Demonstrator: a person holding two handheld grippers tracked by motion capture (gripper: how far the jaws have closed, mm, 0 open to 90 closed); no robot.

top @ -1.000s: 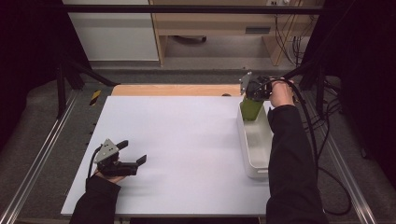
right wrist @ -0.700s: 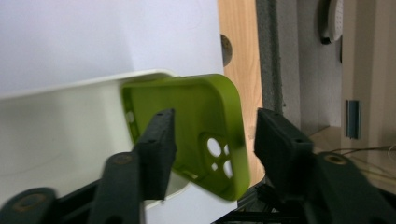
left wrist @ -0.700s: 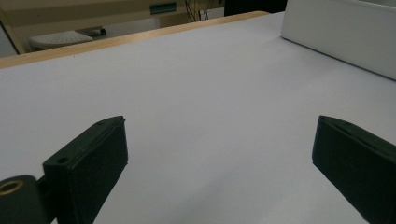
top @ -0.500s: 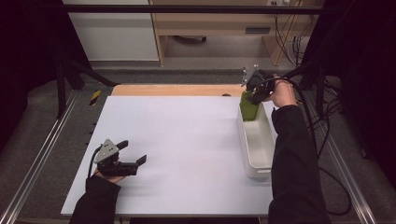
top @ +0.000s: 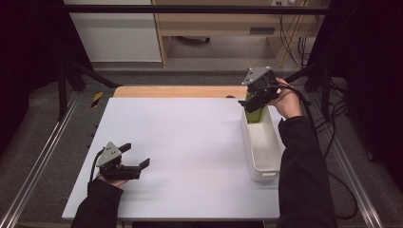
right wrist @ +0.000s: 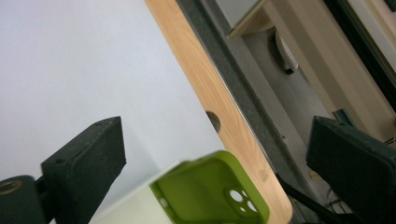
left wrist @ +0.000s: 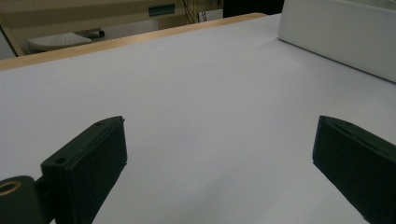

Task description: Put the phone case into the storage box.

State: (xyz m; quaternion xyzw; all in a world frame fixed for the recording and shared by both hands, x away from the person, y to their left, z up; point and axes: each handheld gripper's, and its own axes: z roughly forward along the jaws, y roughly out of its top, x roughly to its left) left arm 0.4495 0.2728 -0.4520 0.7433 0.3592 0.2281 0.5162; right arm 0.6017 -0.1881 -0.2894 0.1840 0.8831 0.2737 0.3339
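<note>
A green phone case [top: 255, 115] stands on end in the far end of a white bin [top: 263, 156] at the table's right side. My right gripper [top: 249, 103] hovers just above it, open; its jaws have just been opening. In the right gripper view the case [right wrist: 205, 191] sits low between the wide-apart jaws of this gripper [right wrist: 219, 140], and neither pad touches it. At the near left, my left gripper [top: 136, 155] rests on the white table top [top: 190, 152], open with nothing in it. In the left gripper view its jaws [left wrist: 219, 158] frame bare table.
A wooden strip [top: 176, 91] runs along the table's far edge. Metal rails [top: 38, 161] flank the left side and cables [top: 332, 109] hang at the right. The bin's side wall [left wrist: 336, 32] shows at the upper right of the left gripper view.
The right gripper let go of the green case, opened its jaws and lifted up and away from it. The case stays standing in the bin. The left gripper has not moved.
</note>
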